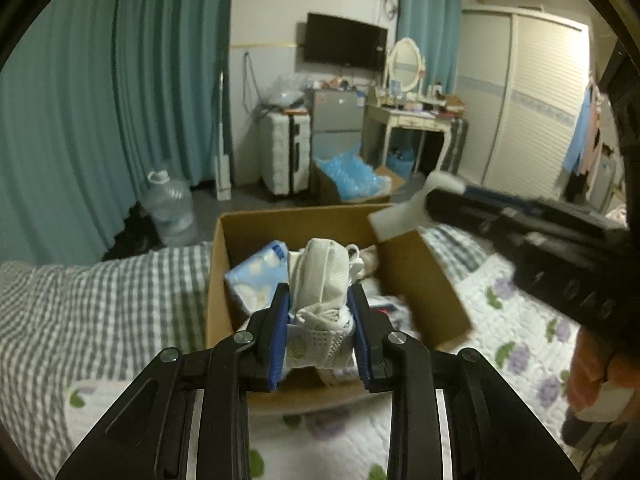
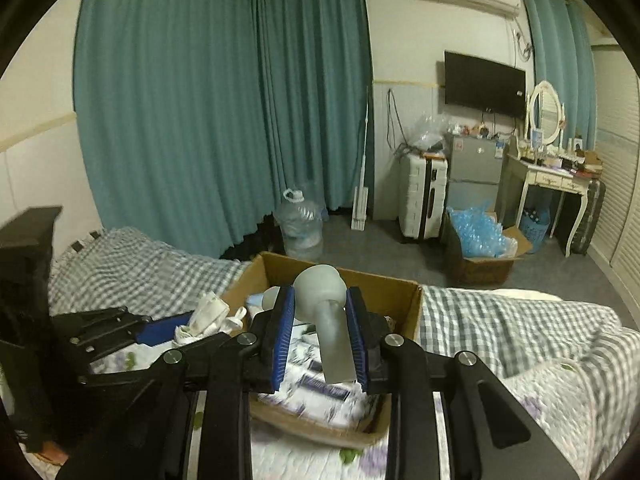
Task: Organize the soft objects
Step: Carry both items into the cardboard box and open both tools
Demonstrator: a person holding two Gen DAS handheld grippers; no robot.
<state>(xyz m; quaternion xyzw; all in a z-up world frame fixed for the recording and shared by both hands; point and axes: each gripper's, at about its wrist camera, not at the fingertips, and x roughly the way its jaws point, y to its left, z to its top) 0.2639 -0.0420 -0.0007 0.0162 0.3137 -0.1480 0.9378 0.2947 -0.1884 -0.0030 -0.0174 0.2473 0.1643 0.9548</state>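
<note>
An open cardboard box (image 1: 416, 276) sits on the bed; it also shows in the right wrist view (image 2: 384, 286). My left gripper (image 1: 320, 312) is shut on a bundle of white mesh cloth (image 1: 322, 276) and holds it over the box. A light blue floral soft pack (image 1: 258, 276) lies inside the box. My right gripper (image 2: 320, 312) is shut on a pale grey-white soft piece (image 2: 326, 300) with a rounded top, above the box. In the left wrist view the right gripper (image 1: 400, 216) reaches over the box's right corner with that white piece.
The bed has a grey checked sheet (image 1: 100, 300) and a floral quilt (image 1: 520, 344). On the floor beyond stand a water jug (image 1: 170, 208), a white suitcase (image 1: 286, 156), a box of blue plastic (image 1: 352, 180) and a dressing table (image 1: 412, 120).
</note>
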